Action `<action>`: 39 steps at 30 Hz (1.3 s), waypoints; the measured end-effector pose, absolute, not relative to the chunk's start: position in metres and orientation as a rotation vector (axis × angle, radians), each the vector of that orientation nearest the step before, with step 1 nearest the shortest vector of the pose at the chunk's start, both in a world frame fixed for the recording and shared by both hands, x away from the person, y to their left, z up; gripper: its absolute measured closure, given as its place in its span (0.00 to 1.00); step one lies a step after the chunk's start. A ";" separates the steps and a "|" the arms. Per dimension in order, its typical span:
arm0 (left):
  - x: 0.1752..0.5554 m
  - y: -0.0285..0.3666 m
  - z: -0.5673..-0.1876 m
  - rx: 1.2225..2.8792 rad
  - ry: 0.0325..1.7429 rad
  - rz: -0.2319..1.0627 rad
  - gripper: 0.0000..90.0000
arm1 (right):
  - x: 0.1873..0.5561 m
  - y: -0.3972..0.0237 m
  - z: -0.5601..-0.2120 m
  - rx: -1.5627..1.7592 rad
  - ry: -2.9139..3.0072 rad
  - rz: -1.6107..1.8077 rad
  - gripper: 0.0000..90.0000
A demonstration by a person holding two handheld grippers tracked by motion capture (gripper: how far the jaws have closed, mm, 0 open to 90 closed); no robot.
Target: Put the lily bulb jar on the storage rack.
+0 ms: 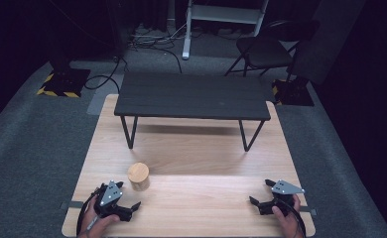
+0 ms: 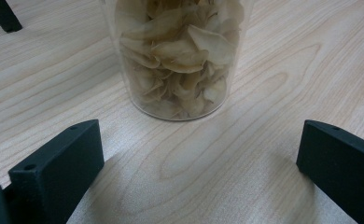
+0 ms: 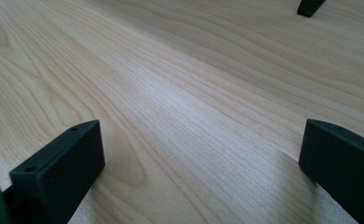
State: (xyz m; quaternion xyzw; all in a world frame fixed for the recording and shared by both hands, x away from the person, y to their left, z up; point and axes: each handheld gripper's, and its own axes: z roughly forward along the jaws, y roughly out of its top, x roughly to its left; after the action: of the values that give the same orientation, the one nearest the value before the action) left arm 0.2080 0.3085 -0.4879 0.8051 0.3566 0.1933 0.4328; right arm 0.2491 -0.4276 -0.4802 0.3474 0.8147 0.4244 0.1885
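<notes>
One jar (image 1: 138,177) stands on the light wooden counter (image 1: 191,148), in the lower left part of the high view, just above and to the right of our left tongs (image 1: 123,208). It has a round wooden lid, and in the left gripper view (image 2: 180,56) its clear wall shows pale dried slices, like chips or petals, filling it to the bottom.

Both tongs are spread wide and hold nothing. The left ones point at the jar, which is at the top middle of their own view, beyond the two black jaws and not yet between them. Our right tongs (image 1: 261,196) are in the lower right of the high view, well apart from the jar, with bare wood in front of them.

We judge that the jar will be light, because the filling looks dry and loose. The wall looks smooth and hard, so it may slip if the grip is weak; whether it is glass or plastic we cannot tell. The best place to hold seems the middle of the body, below the lid, with the jaws on opposite sides. The lid may only sit loose, so we would not lift by it. Tilting could also shake and break the slices.

A small dark bench (image 1: 191,96) stands at the upper middle of the counter.
</notes>
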 end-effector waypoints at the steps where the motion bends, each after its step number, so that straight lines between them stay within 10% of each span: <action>1: 0.208 0.309 -0.488 2.006 0.888 0.482 0.01 | 0.249 -0.428 -0.480 0.977 2.291 1.194 0.00; 39: 0.252 0.284 -0.455 1.991 0.816 0.547 0.05 | 0.249 -0.427 -0.480 0.979 2.290 1.192 0.00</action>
State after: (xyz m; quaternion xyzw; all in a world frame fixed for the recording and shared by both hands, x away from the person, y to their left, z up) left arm 0.2518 0.2841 -0.4552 0.8033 0.3291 0.2206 0.4447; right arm 0.2487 -0.4273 -0.4801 0.3481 0.8144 0.4241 0.1890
